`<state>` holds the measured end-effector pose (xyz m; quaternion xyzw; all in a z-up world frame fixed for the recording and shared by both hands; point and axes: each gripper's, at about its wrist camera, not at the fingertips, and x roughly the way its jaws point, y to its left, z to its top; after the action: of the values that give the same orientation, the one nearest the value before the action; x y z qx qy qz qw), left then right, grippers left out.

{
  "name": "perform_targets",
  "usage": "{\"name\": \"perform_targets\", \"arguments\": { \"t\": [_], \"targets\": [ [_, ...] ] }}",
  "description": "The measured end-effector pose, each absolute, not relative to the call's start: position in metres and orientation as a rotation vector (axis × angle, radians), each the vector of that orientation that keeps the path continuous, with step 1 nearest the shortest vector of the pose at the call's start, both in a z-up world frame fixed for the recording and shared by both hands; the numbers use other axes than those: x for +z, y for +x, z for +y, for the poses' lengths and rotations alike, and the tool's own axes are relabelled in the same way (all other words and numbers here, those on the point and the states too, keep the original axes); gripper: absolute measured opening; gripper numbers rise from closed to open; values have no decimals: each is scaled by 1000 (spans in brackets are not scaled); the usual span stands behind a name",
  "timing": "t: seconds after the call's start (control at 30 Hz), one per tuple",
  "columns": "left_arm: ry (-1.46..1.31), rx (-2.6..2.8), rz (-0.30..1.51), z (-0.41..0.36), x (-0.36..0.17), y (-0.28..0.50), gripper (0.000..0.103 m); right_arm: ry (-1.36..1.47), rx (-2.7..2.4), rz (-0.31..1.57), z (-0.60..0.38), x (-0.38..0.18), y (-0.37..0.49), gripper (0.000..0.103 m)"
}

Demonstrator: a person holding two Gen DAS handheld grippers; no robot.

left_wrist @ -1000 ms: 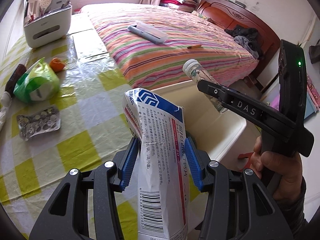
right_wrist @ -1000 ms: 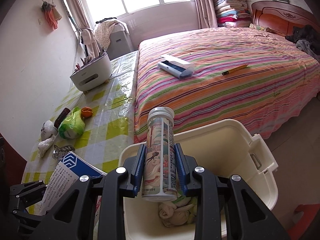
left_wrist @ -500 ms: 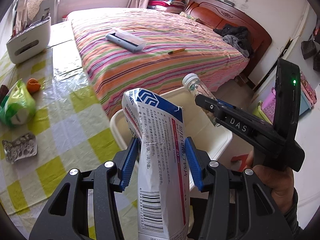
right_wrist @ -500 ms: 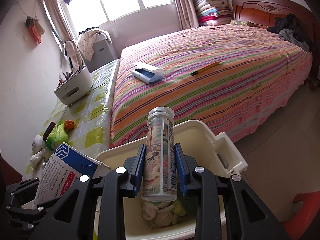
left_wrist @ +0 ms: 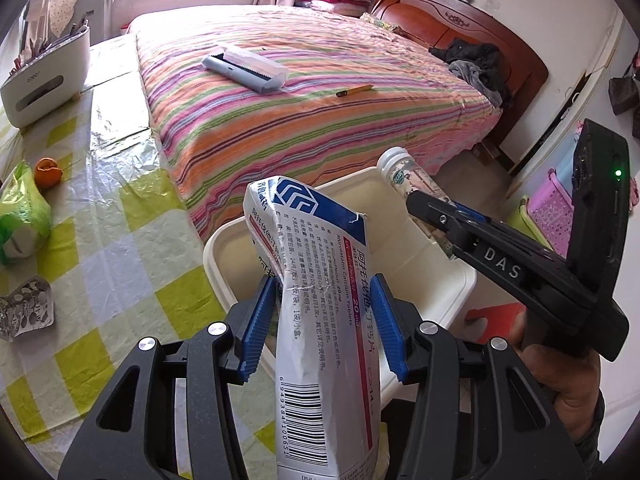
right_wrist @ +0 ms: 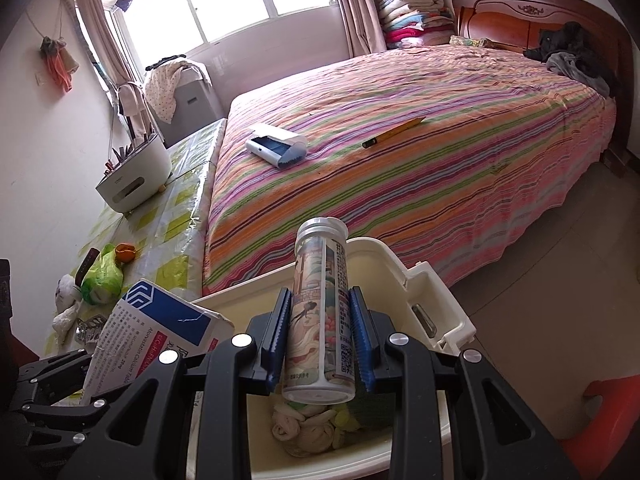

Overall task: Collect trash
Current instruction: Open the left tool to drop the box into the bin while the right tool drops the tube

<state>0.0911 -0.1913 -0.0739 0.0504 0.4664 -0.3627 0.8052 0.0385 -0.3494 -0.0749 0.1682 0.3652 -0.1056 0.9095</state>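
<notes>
My left gripper (left_wrist: 322,320) is shut on a crushed white and blue medicine box (left_wrist: 320,304), held above the near rim of the cream trash bin (left_wrist: 404,236). The box also shows at the left of the right wrist view (right_wrist: 160,332). My right gripper (right_wrist: 320,338) is shut on a printed cylindrical tube (right_wrist: 320,308) with a white cap, held above the open bin (right_wrist: 396,268). The tube also shows in the left wrist view (left_wrist: 404,172). Crumpled tissue (right_wrist: 304,428) lies in the bin's bottom.
A table with a yellow-checked cloth (left_wrist: 104,216) carries a green bag (left_wrist: 20,216), an orange peel (left_wrist: 47,170), a foil blister pack (left_wrist: 26,306) and a white organizer (left_wrist: 44,80). The striped bed (right_wrist: 400,152) holds a lint brush (right_wrist: 276,146) and a pencil (right_wrist: 392,132). A red stool (right_wrist: 600,432) stands right of the bin.
Both grippers have moved right, away from the table and further over the bin, each still holding its item. More of the bin's inside now shows.
</notes>
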Motion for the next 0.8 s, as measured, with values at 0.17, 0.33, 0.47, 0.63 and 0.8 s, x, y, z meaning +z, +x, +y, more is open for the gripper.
{"name": "perform_targets", "arguments": {
  "t": [0.17,0.33,0.47,0.63,0.8],
  "targets": [
    [120,-775,1001,-196,-78,93,52,355,-236,752,-354,-76,37,29],
    [125,-765,974,-198,-77,91,74,357,-253,750,-356,-76,37,29],
    [119,-747,943,-192,-72,87,85,367,-267,743,-360,-76,37,30],
    [116,-736,942,-176,-66,82,87,387,-294,712,-362,-73,36,61],
    [170,-686,918,-150,-64,79,87,390,-281,716,-359,-73,41,61]
  ]
}}
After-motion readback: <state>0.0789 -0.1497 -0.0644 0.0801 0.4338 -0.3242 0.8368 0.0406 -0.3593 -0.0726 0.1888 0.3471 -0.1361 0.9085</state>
